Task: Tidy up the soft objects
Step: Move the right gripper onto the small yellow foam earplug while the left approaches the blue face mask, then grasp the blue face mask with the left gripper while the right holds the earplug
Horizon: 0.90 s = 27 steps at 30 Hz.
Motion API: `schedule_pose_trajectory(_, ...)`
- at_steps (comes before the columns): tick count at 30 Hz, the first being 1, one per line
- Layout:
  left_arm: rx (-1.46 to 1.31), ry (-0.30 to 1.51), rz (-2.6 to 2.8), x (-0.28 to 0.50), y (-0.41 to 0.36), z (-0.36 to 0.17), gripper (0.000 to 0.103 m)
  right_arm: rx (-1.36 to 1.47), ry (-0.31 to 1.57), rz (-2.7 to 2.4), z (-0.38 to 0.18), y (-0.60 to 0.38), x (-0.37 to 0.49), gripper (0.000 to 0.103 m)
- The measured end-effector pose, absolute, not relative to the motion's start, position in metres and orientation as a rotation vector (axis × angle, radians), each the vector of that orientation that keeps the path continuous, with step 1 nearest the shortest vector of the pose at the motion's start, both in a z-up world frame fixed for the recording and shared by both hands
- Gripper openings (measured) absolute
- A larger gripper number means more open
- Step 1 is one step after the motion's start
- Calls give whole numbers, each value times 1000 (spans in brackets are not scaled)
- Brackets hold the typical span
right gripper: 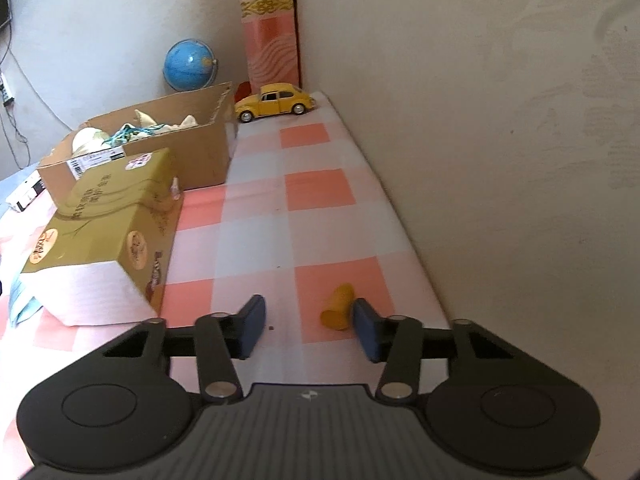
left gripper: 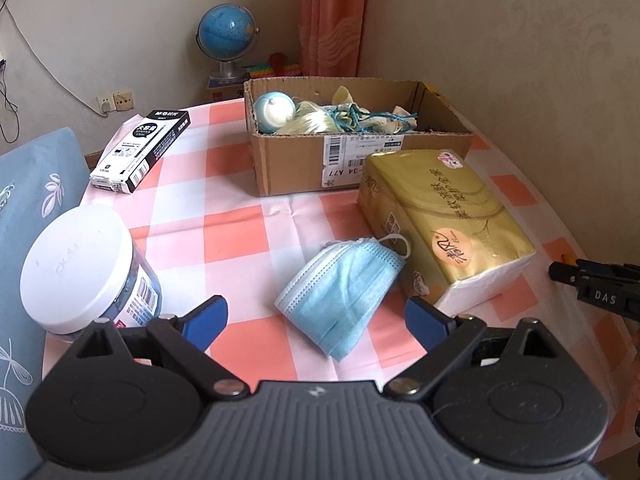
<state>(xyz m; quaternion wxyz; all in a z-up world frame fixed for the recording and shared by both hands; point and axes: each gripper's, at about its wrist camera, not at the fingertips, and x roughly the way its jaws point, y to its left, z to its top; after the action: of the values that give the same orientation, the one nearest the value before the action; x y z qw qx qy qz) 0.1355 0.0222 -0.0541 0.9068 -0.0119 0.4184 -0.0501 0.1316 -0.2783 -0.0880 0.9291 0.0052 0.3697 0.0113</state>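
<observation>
A folded blue face mask [left gripper: 340, 292] lies on the checked tablecloth, leaning against a gold tissue pack [left gripper: 444, 220]. My left gripper [left gripper: 316, 322] is open and empty, with the mask's near end between its blue fingertips. An open cardboard box [left gripper: 352, 160] behind holds several soft items, among them a pale blue round toy [left gripper: 274, 112] and cloth with teal cord. My right gripper [right gripper: 308, 324] is open and empty low over the cloth; a small yellow object [right gripper: 338, 308] lies just inside its right fingertip. The tissue pack [right gripper: 100, 224] and box [right gripper: 160, 148] also show in the right wrist view.
A white-lidded jar [left gripper: 84, 268] and a black-and-white pen box [left gripper: 140, 152] are on the left, beside a blue cushion [left gripper: 28, 208]. A globe [left gripper: 226, 36] stands behind. A yellow toy car [right gripper: 274, 102] sits at the far corner. The wall [right gripper: 500, 160] runs along the table's right edge.
</observation>
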Motion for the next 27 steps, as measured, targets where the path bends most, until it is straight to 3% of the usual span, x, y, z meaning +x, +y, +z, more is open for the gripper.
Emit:
schedule_pose_trajectory(4, -26, 867, -106, 138, 22, -59, 95, -12, 752, -16, -89, -279, 133, 28)
schedule_pose_trajectory(6, -24, 869, -110, 139, 23, -62, 95, -25, 751, -34, -89, -278, 133, 23)
schedule_pose_trajectory(15, 12, 865, -184, 151, 21, -81, 93, -31, 750, -40, -89, -278, 132, 23)
schedule_pose_trajectory(20, 40, 870, -210, 164, 19, -92, 72, -36, 752, -40, -89, -277, 132, 23)
schedule_pose_trajectory(24, 43, 859, -233, 169, 18, -96, 71, -41, 754, -40, -89, -276, 133, 23)
schedule_pose_trajectory(27, 47, 847, -239, 171, 17, -96, 63, -44, 755, -42, -89, -275, 134, 23)
